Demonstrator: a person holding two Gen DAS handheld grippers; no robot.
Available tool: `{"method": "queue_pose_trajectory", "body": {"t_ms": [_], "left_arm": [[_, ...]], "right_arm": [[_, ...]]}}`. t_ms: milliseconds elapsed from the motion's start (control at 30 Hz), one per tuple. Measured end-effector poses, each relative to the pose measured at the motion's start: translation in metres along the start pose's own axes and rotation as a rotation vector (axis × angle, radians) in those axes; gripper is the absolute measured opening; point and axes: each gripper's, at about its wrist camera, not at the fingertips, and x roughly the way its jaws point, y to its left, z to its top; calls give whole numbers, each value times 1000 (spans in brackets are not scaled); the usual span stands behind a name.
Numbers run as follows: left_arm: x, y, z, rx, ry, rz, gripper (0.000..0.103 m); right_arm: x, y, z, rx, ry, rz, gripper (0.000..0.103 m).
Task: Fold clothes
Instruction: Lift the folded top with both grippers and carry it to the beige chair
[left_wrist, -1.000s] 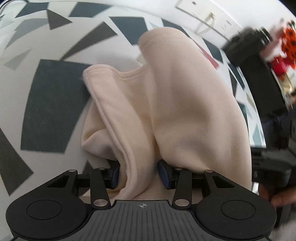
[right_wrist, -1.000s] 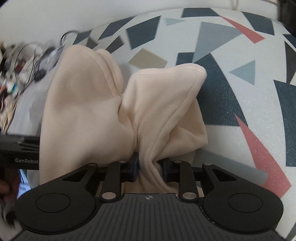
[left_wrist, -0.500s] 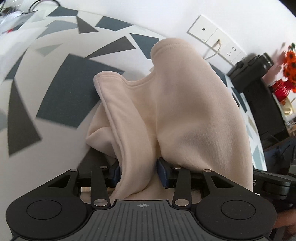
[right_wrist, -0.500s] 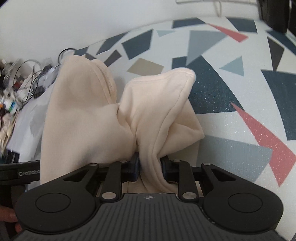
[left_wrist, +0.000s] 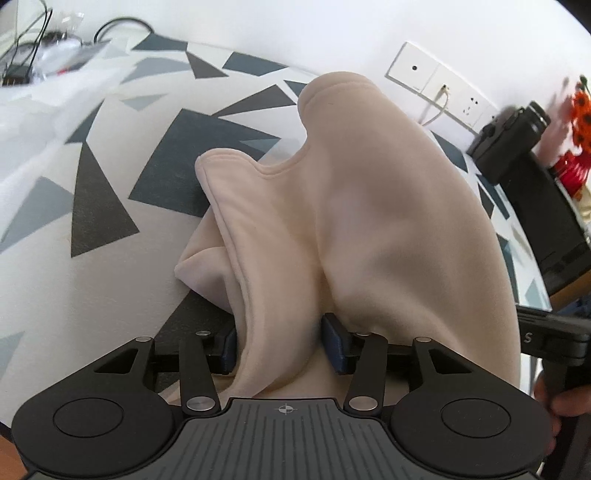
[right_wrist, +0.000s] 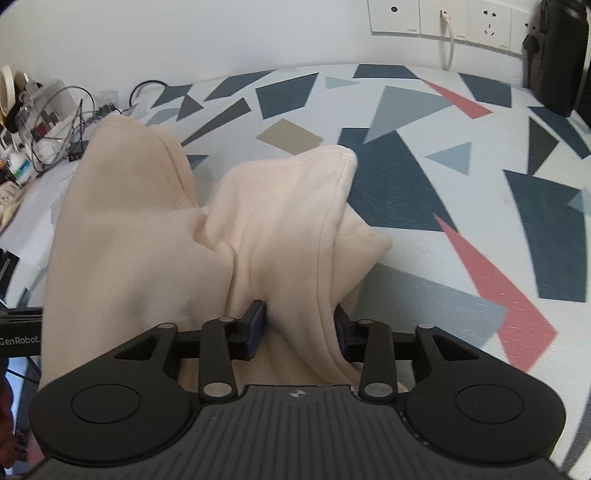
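A white tabletop printed with dark blue, grey, tan and coral triangles and shards (right_wrist: 424, 155) runs back to a white wall, where a row of white wall sockets (right_wrist: 443, 18) sits at the top right of the right wrist view with a white cable plugged into one. A tangle of black cables and clear plastic clutter (right_wrist: 44, 122) lies at the far left edge of that view, and a black boxy device (right_wrist: 557, 55) stands in the upper right corner.

A cream fleece garment (left_wrist: 369, 221) fills the centre of both views, bunched into two rounded humps with a stitched hem between them, its lower folds resting on the tabletop.

The left gripper (left_wrist: 282, 345) sits at the bottom centre of the left wrist view. Its jaws are opening, with a thick fold of the garment between the blue pads and cloth lying against both of them. The right gripper (right_wrist: 299, 328) sits at the bottom centre of its own view; its jaws are opening too, with a gathered fold of the same garment between the pads, which touch the cloth on each side.

At the right edge of the left wrist view, part of a hand (left_wrist: 565, 398) grasps a black handle.
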Motion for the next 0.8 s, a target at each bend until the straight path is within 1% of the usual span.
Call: {"method": "queue_pose_trajectory", "body": {"t_ms": [33,67,100,167,200,267,367,467,567,633,700,800], "left_arm": [[-1,0,-1,-3,-5,0,44],[-1,0,-2,-4,-10,-1,44],[-1,1,-3,-4,-13,-3,44],[-1,1,-4,-7,-18,-5,44],[-1,1,-3,-9,-17,-5,44],[0,0,-1,-14,-10,0,44],[2,-5,3,-20,15,25,45],[3,-15,6,-13,43,53,44],[2,-21,0,-71,52,24,38],[-1,-28,-5,-87,52,27,35],[-3,-34,-5,-83,57,30,33],[-6,-36,-4,-78,57,35,31]], "right_arm": [[0,0,-1,0,4,-23,57],[-1,-2,-2,5,10,-39,68],[-2,-7,-3,29,18,-31,70],[-4,-16,-5,71,36,-14,70],[-6,-18,-6,69,45,-4,69],[-10,-21,-9,80,58,28,54],[-14,-16,-13,84,59,50,43],[-13,-4,-12,49,56,44,38],[-10,2,-12,28,46,58,36],[-10,0,-9,64,67,104,32],[-10,-6,-7,115,92,152,31],[-13,-9,-9,154,87,181,29]]}}
